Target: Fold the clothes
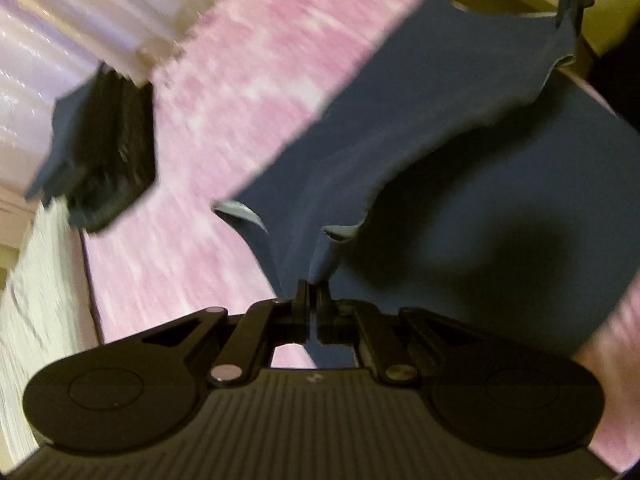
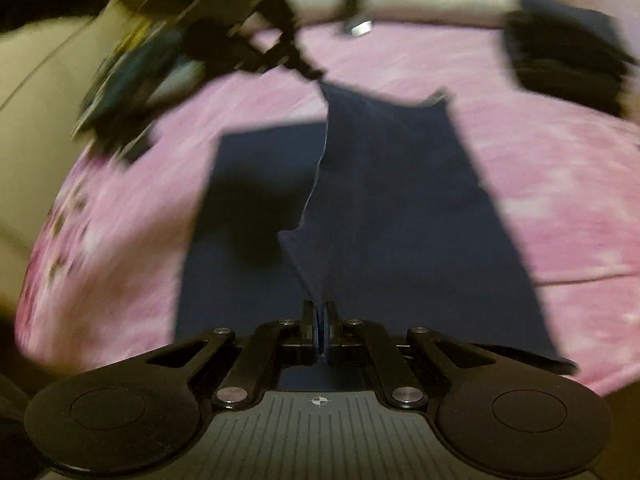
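Observation:
A navy garment hangs stretched between both grippers above the pink bedspread. My left gripper is shut on one edge of it. At the top right of the left wrist view, the right gripper pinches the other end. In the right wrist view my right gripper is shut on the navy garment, with cloth showing between its pads. The left gripper holds the far corner there. The lifted part casts a shadow on the part that lies flat on the bed. Both views are motion-blurred.
A stack of dark folded clothes sits on the pink bedspread near its edge; the same stack of dark folded clothes shows at the top right of the right wrist view. Pale bedding lies beyond the bed's left edge.

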